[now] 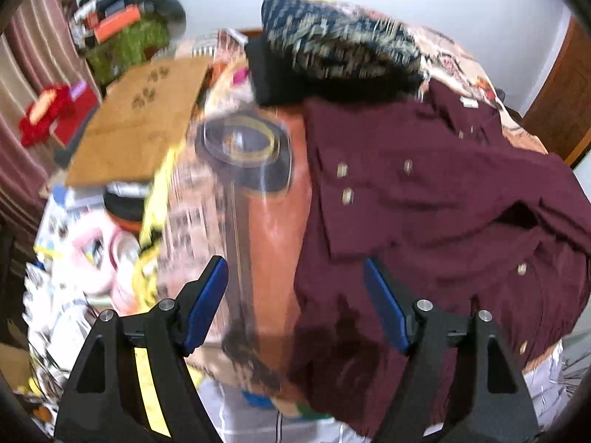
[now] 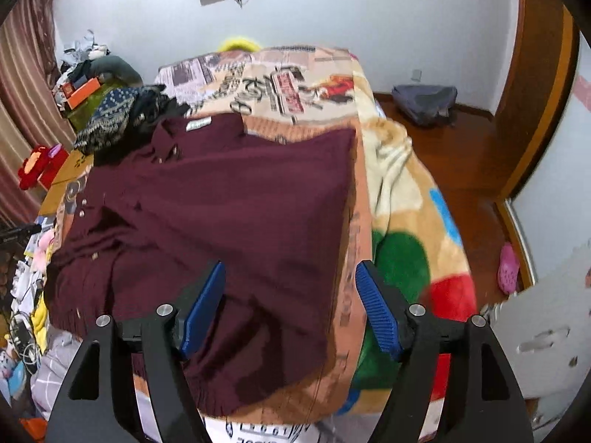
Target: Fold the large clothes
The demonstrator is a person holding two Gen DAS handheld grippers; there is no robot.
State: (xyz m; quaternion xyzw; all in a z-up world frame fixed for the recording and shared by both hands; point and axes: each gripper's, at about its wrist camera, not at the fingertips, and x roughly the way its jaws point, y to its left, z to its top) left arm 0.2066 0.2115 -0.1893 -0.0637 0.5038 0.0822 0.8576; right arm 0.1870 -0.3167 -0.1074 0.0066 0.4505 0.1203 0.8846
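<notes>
Maroon shirt [image 2: 221, 199] lies spread on a printed bed cover [image 2: 280, 81], under and ahead of both hand-held grippers. Right gripper [image 2: 290, 302] hangs above the shirt's near hem, blue pads [image 2: 376, 310] wide apart with nothing between them. Left gripper [image 1: 295, 295] likewise stands open and empty over the shirt's left edge, where pale buttons [image 1: 342, 170] show. Beyond the left gripper, a patterned dark bundle of clothes [image 1: 332, 48] sits at the shirt's collar end; a cardboard sheet [image 1: 140, 118] lies off to its left.
</notes>
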